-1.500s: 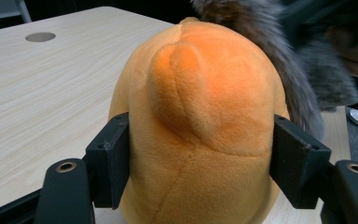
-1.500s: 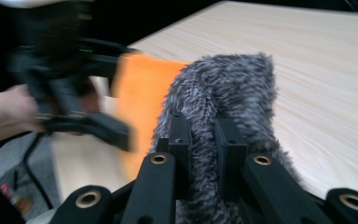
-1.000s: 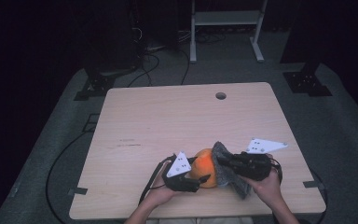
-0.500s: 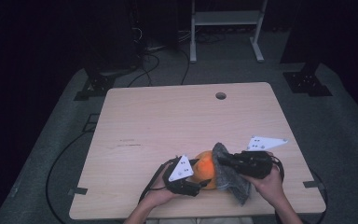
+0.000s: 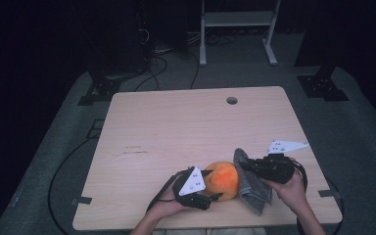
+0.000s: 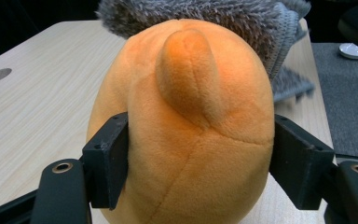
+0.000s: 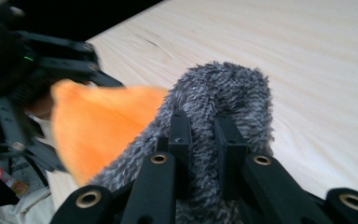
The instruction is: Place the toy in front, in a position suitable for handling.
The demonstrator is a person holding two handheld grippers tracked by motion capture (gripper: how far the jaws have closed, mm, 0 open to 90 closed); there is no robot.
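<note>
Orange plush toy sits near the front edge of the tabletop, between the two hands, with a grey fuzzy cloth pressed up against its right side. In the left gripper view the toy is a rounded, egg-shaped body with stitched seams and one small stubby lobe on top, and the cloth rises behind it.

Largest first, the left gripper reaches in from the toy's left. Its fingers are spread about halfway, one on each flank of the plush body; they have just been opening, with the toy between them. The left finger lies right against the fur and the right finger stands at the toy's edge, so whether the pads still press in cannot be told for sure; the plush does not look squeezed.

The right gripper comes in from the right and lies over the cloth. Its fingers are pressed nearly together and pinch a fold of the grey cloth, which bulges up over their tips. Beyond that fold the orange toy shows blurred.

Each gripper carries a grey three-cornered plate with a few small dark marks; they are too small to read. Faint dark marks on the tabletop's left part are likewise illegible.
</note>
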